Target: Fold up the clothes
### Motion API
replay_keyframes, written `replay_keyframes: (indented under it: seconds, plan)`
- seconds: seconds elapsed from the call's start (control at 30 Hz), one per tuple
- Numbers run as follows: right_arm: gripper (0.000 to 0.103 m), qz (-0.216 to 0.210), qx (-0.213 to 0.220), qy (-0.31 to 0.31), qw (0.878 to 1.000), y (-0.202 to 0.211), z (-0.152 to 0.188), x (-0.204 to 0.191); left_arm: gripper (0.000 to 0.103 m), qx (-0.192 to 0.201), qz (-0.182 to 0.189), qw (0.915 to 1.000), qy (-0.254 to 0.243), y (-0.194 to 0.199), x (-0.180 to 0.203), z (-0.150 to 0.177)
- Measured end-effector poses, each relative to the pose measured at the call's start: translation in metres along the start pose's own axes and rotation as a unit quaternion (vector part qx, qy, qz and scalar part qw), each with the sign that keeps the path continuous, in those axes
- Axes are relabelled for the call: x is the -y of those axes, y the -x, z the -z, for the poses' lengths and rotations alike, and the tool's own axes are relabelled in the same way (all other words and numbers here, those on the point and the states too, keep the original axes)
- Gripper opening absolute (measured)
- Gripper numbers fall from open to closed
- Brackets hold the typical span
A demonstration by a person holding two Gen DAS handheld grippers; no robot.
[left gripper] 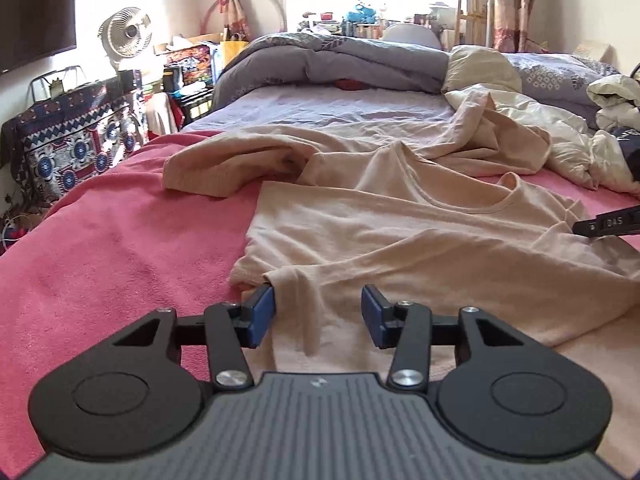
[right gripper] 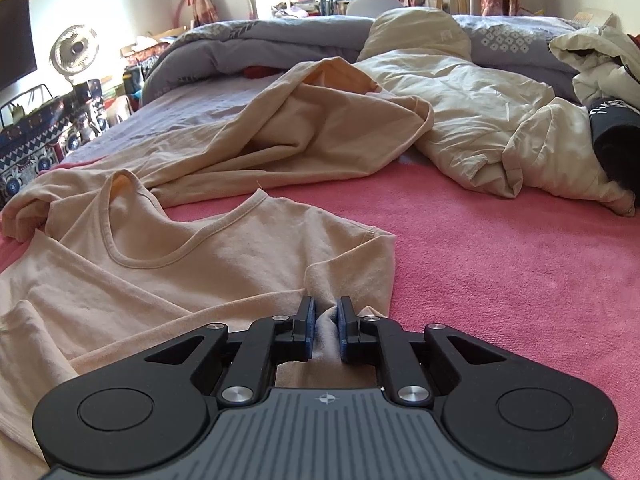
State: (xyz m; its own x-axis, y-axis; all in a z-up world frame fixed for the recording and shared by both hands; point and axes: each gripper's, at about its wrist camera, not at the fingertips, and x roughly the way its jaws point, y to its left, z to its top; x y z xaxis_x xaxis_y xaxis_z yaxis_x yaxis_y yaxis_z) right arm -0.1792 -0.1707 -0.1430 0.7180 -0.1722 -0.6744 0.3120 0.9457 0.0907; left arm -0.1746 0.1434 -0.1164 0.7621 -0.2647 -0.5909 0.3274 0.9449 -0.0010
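From the left wrist view, the left tongs (left gripper: 318, 314) stand wide apart over a fold of the beige T-shirt (left gripper: 400, 232), which lies spread on the pink blanket (left gripper: 120, 248) covering the bed; the fabric sits between the blue pads (left gripper: 262, 316) ungripped. From the right wrist view, the right tongs (right gripper: 325, 330) are pinched narrow on a bunched edge of the beige T-shirt (right gripper: 200, 256), near a cream duvet (right gripper: 480, 120).
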Motion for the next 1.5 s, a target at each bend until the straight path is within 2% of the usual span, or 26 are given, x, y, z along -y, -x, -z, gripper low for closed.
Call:
replay_keyframes:
  seconds: [0.07,0.17,0.23,0.33,0.43,0.47,0.53,0.63,0.8,0.87,0.9,0.93,1.0,1.03,1.2,1.37,1.4,1.43,1.47,1.5]
  plan:
    - [0.014,0.000,0.001,-0.001,1.000,0.000,0.000,0.000,0.052,-0.003,0.021,0.9997,0.014,-0.001,-0.003,-0.001]
    - [0.014,-0.001,0.001,-0.001,1.000,0.000,0.001,0.000,0.052,-0.017,0.037,0.9968,0.068,-0.005,-0.017,-0.004]
    - [0.014,-0.002,0.001,-0.001,1.000,0.000,0.001,0.001,0.051,-0.021,0.057,0.9916,0.114,-0.007,-0.029,-0.005]
    - [0.015,-0.003,0.002,0.000,1.000,0.000,0.001,0.001,0.051,-0.006,0.089,0.9831,0.160,-0.002,-0.043,-0.003]
    - [0.015,-0.003,0.004,0.000,1.000,0.000,0.002,0.001,0.039,0.000,0.073,0.9875,0.139,-0.001,-0.042,-0.002]
    - [0.015,-0.003,0.004,0.000,1.000,0.000,0.002,0.001,0.025,-0.009,0.060,0.9897,0.130,-0.005,-0.039,-0.002]
    - [0.015,-0.003,0.005,-0.001,1.000,0.000,0.003,0.002,0.013,-0.022,0.046,0.9915,0.120,-0.011,-0.035,-0.001]
    - [0.015,-0.004,0.006,-0.001,1.000,0.000,0.003,0.002,0.009,-0.016,0.073,0.9898,0.121,-0.009,-0.032,-0.001]
    - [0.016,-0.009,0.009,-0.005,1.000,0.002,0.003,0.003,0.000,-0.013,0.052,0.9924,0.111,-0.008,-0.026,-0.003]
    - [0.023,-0.017,0.012,-0.010,1.000,0.004,0.002,0.005,0.000,-0.009,0.052,0.9918,0.117,-0.006,-0.028,-0.004]
    - [0.034,-0.026,0.015,-0.016,0.999,0.007,0.002,0.008,0.000,-0.003,0.052,0.9916,0.119,-0.003,-0.030,-0.005]
    - [0.050,-0.034,0.020,-0.019,0.999,0.011,0.002,0.010,0.000,0.005,0.054,0.9914,0.119,0.001,-0.032,-0.007]
    - [0.071,-0.039,0.028,-0.009,0.999,0.019,0.003,0.010,0.000,0.021,0.063,0.9900,0.124,0.011,-0.037,-0.013]
    - [0.072,-0.033,0.031,0.006,0.999,0.021,0.004,0.007,0.000,0.030,0.070,0.9888,0.128,0.017,-0.039,-0.016]
    - [0.073,-0.012,0.043,0.043,0.998,0.023,0.000,0.001,0.000,0.083,0.088,0.9849,0.124,0.048,-0.040,-0.031]
    - [0.074,0.001,0.024,0.020,0.999,0.004,-0.014,0.002,0.000,0.093,0.093,0.9849,0.113,0.060,-0.039,-0.034]
    - [0.068,0.003,0.020,0.016,1.000,0.000,-0.016,0.002,0.000,0.092,0.092,0.9853,0.111,0.061,-0.038,-0.033]
    - [0.045,0.005,0.015,0.012,1.000,-0.004,-0.017,0.002,0.000,0.091,0.091,0.9857,0.109,0.061,-0.038,-0.032]
    - [0.040,0.007,0.010,0.008,1.000,-0.008,-0.019,0.002,0.000,0.090,0.089,0.9860,0.109,0.061,-0.038,-0.031]
    - [0.030,0.010,0.005,0.004,1.000,-0.013,-0.020,0.002,0.000,0.088,0.087,0.9863,0.109,0.061,-0.038,-0.030]
